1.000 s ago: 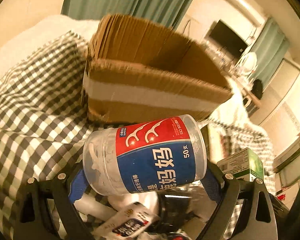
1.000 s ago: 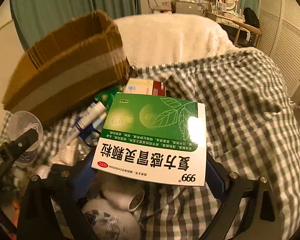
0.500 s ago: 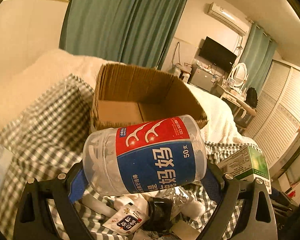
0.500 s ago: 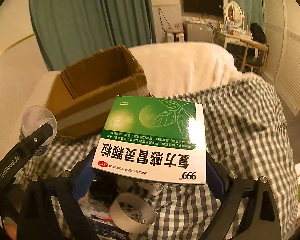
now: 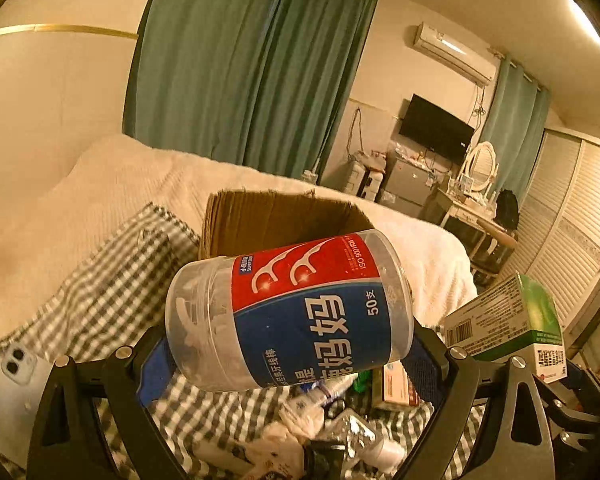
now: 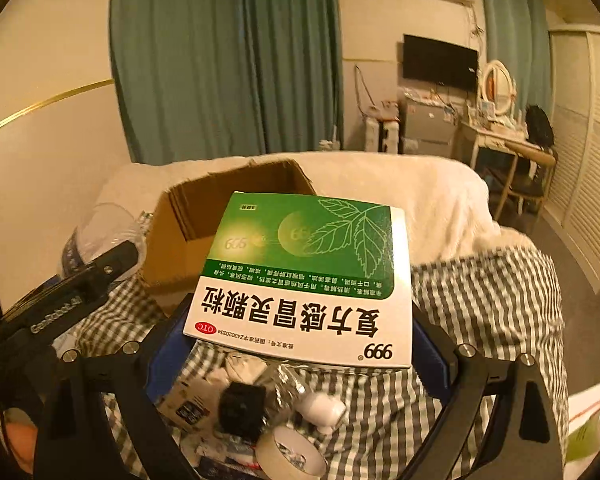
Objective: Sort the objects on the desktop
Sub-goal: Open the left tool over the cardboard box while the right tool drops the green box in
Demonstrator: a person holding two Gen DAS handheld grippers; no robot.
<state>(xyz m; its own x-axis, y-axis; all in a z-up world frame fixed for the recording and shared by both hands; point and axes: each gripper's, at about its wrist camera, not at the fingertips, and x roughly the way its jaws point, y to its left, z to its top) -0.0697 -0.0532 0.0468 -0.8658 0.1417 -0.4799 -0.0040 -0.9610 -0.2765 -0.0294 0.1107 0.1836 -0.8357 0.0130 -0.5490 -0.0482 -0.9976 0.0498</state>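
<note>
Two items are lifted but unsorted: left gripper (image 5: 288, 354) clamps the floss jar (image 5: 290, 312), right gripper (image 6: 300, 344) the medicine box (image 6: 306, 280), cardboard box (image 6: 188, 236) at eleven o'clock, clutter (image 6: 268, 412) left below

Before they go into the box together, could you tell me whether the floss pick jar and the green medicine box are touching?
Apart. The left wrist view shows bedding between the floss pick jar and the green medicine box.

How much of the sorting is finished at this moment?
Little looks done: the visible part of the cardboard box is bare. In hand: left gripper holds the floss-pick jar, right gripper the green medicine box. Left: tape roll and clutter below.
</note>
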